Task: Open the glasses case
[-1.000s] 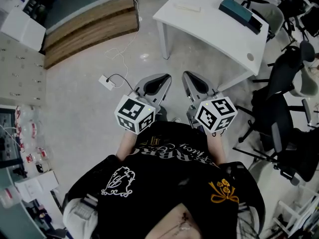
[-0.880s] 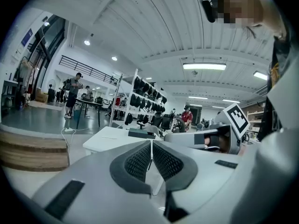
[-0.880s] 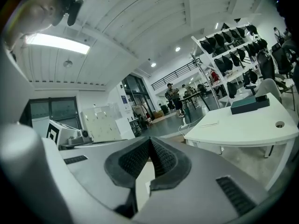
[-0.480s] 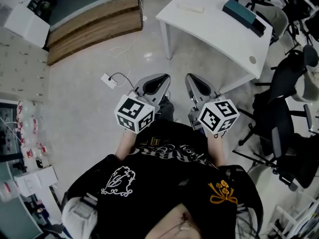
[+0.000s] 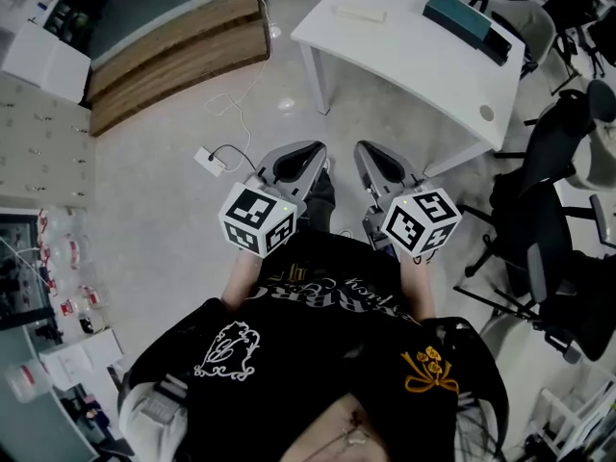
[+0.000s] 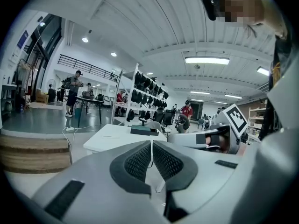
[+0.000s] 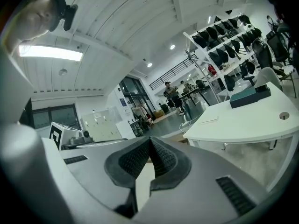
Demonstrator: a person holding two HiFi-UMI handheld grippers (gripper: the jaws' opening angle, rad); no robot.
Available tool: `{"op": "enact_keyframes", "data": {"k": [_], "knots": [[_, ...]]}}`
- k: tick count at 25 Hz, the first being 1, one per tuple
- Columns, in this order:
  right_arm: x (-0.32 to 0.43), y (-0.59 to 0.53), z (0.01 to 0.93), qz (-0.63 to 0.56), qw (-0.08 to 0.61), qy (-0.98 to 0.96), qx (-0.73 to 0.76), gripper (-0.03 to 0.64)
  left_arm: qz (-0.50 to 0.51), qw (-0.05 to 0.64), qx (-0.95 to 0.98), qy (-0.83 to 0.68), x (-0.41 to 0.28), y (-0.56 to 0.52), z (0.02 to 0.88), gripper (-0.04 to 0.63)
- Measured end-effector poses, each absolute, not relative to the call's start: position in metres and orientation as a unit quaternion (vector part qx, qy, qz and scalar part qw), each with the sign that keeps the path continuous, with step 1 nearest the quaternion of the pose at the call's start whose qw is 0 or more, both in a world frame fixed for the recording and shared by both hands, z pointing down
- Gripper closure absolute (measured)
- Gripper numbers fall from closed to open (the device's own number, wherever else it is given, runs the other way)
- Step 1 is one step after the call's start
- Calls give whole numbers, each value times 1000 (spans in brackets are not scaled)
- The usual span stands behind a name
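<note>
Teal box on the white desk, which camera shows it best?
The head view: the teal box lies in full sight from above, near one edge of the white desk. The right gripper view shows the box side-on and farther off. The left gripper view catches the box only as a small dark shape.

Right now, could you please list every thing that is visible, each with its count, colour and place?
table: one, white, upper right of the head view
box: one, teal, on the table's far end
flat item: one, pale, on the table
wooden steps: one set, brown, upper left
power strip: one, white, on the floor, cable attached
office chairs: several, black, right edge
shirt: one, black, on the person, bottom
left gripper: one, grey, jaws together, nothing between
right gripper: one, grey, jaws together, nothing between
</note>
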State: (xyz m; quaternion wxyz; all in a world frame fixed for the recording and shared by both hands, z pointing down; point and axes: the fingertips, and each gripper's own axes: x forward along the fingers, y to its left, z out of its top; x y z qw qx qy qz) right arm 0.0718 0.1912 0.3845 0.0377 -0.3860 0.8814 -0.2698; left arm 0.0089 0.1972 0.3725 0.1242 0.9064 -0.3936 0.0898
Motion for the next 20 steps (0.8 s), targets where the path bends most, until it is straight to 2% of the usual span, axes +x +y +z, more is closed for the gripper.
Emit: {"op": "enact_keyframes", "data": {"k": [14,20], "knots": [[58,68,410,-292,18,863,-412,604,100,130,921,-354,2,74,397,568],[15,-15,400,-296,21,857,-421,604,98,112,929,-339,-39,-9,383,568]]}}
